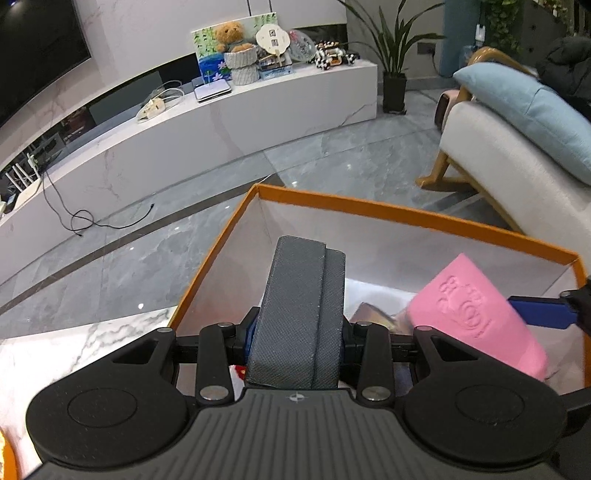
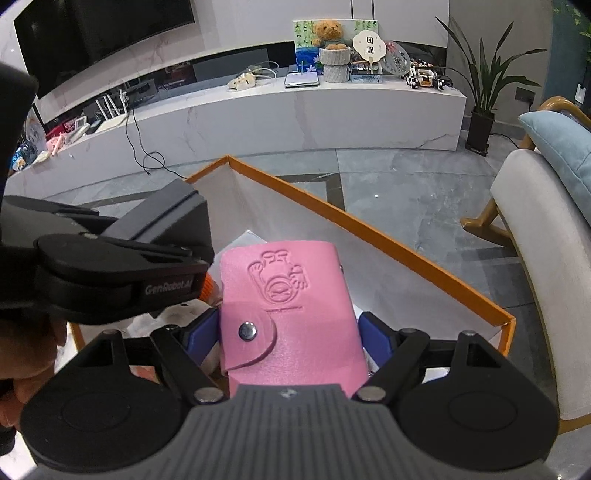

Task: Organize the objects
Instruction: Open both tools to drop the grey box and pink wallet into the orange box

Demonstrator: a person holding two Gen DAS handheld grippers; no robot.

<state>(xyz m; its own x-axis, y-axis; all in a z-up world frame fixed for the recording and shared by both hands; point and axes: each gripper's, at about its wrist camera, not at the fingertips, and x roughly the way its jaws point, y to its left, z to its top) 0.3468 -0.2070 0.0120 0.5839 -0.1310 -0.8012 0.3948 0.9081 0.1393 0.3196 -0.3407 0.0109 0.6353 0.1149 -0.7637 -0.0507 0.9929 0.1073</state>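
Pink wallet (image 2: 288, 314) between right fingers (image 2: 373, 332).

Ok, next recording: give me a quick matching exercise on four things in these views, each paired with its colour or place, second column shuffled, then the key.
Column one:
1. grey case
2. pink card holder
3. box
4. teddy bear

Column two:
A. orange rim, white inside
B. held in the left gripper
C. on the white cabinet at the back
D. held in the right gripper

Pairs: 1-B, 2-D, 3-A, 4-C
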